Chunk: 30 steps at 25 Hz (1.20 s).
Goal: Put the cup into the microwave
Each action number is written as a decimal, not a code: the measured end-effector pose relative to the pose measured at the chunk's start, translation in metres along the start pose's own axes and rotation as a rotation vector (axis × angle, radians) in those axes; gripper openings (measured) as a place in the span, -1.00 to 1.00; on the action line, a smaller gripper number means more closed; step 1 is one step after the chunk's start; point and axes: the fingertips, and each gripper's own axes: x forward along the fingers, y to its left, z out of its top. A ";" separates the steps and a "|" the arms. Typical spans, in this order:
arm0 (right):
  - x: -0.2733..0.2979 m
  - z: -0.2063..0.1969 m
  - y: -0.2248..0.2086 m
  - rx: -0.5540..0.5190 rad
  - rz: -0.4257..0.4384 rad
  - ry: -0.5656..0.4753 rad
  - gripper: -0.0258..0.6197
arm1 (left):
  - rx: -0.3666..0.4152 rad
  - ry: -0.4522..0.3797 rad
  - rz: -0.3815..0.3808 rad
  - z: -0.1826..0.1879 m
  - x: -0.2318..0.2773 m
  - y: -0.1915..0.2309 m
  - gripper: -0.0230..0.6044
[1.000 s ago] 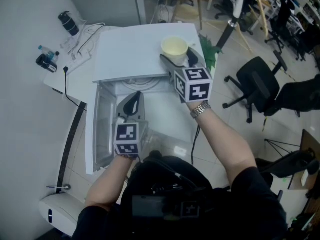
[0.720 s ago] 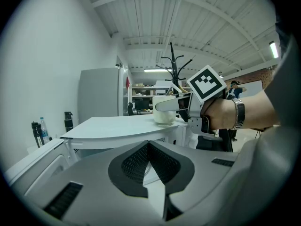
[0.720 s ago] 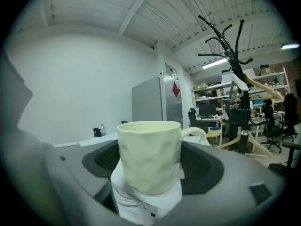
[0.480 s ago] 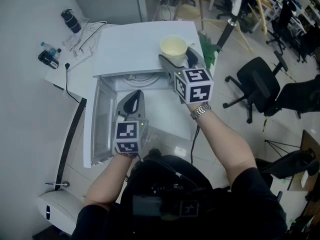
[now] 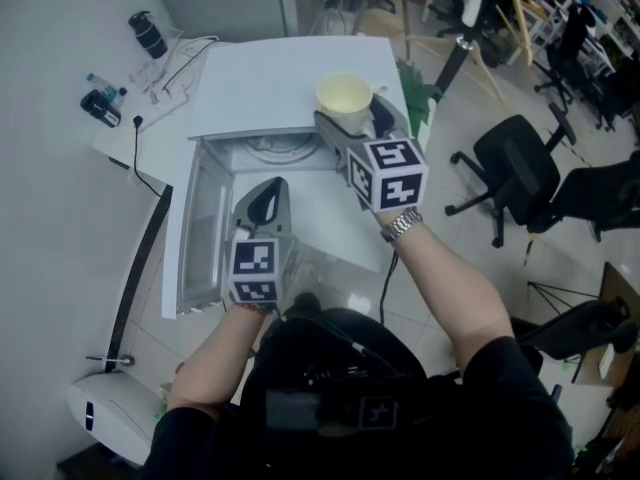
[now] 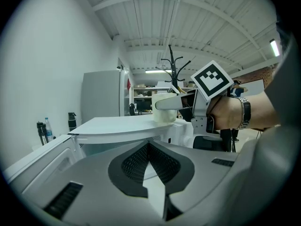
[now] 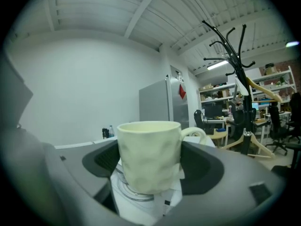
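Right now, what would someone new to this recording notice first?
A pale yellow cup sits clamped between the fingers of the right gripper, held by the top front edge of the white microwave and not yet inside. The door stands swung open to the left. The left gripper hovers in front of the opening, its fingers shut and empty.

i'm looking down on a white table (image 5: pixel 150 153) set by the wall. the microwave (image 5: pixel 290 88) sits on it, its door (image 5: pixel 200 233) swung open toward me. left of the microwave, a dark flask (image 5: pixel 148 34) and a small clear bottle (image 5: pixel 103 84) stand upright, with a black object (image 5: pixel 97 108) just beside the bottle. white cables (image 5: pixel 185 56) lie between these and the microwave, and a black cord (image 5: pixel 133 163) runs to the table's near edge.
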 end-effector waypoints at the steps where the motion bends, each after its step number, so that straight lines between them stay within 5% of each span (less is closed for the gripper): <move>1: -0.002 -0.001 0.002 0.000 0.004 0.000 0.40 | 0.000 0.000 0.003 -0.001 -0.002 -0.001 -0.92; 30: -0.053 -0.031 0.068 -0.008 0.141 0.022 0.40 | -0.022 -0.008 0.085 -0.018 -0.053 -0.008 -0.92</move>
